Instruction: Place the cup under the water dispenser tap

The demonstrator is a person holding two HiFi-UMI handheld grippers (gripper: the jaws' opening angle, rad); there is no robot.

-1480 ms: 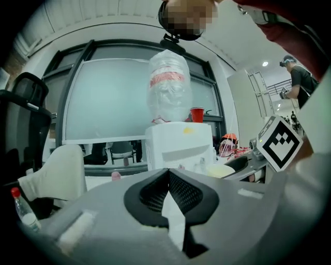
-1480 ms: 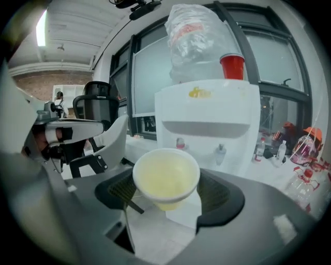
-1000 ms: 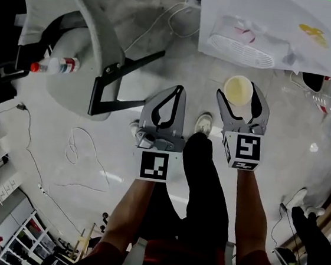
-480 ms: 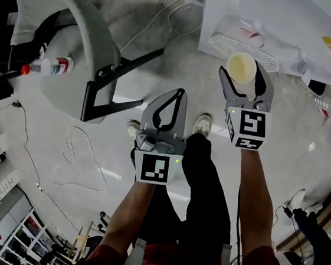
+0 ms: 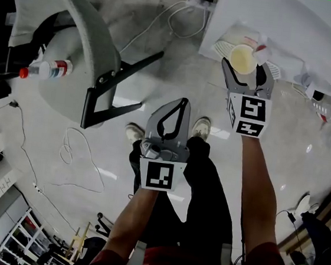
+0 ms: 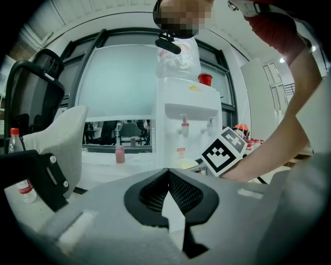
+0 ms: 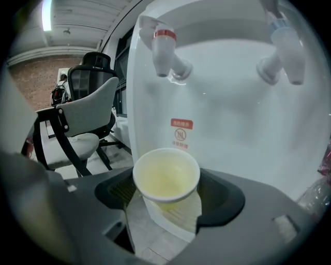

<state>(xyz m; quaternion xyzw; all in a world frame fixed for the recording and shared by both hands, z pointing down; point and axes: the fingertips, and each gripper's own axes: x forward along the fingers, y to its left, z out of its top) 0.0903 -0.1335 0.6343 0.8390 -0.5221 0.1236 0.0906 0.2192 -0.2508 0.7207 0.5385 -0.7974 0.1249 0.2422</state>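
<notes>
- left gripper (image 6: 166, 173): jaws together, nothing in them.
- right gripper (image 5: 244, 66): jaws wide, clamped on the paper cup (image 7: 166, 178) below its rim.
- Cup is lower than the red tap (image 7: 166, 49), not yet under it.
- Cup looks light, thin and crushable; hold mid-wall, gently.
- Rim hides pad contact.

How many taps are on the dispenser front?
2, in the right gripper view: the red tap upper left, above the cup; the blue tap upper right. None looks hidden.
</notes>
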